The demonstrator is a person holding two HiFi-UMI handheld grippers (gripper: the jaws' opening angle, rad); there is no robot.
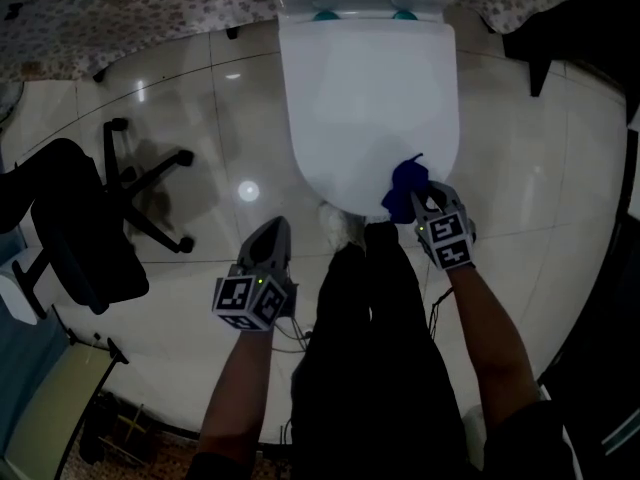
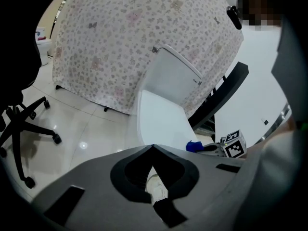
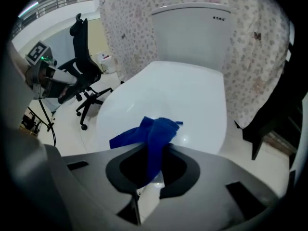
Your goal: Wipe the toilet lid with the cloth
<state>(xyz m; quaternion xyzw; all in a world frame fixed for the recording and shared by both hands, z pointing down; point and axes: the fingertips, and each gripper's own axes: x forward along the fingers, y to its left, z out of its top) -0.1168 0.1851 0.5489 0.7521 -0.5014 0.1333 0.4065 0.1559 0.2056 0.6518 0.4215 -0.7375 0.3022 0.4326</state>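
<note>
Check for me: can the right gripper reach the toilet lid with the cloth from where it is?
Probably yes. The right gripper, shut on the blue cloth, sits at the front edge of the toilet lid, which is down, and the surface ahead of it looks bare.

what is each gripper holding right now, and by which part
The right gripper pinches the blue cloth by a bunched fold, the rest spilling out over the front of the toilet lid. The left gripper is shut and empty.

The left gripper (image 2: 153, 147) has its jaws pressed together, empty, just short of the white toilet lid (image 2: 159, 117), where the right gripper (image 2: 208, 147) holds a blue cloth (image 2: 194, 147) at the lid's near right edge.
</note>
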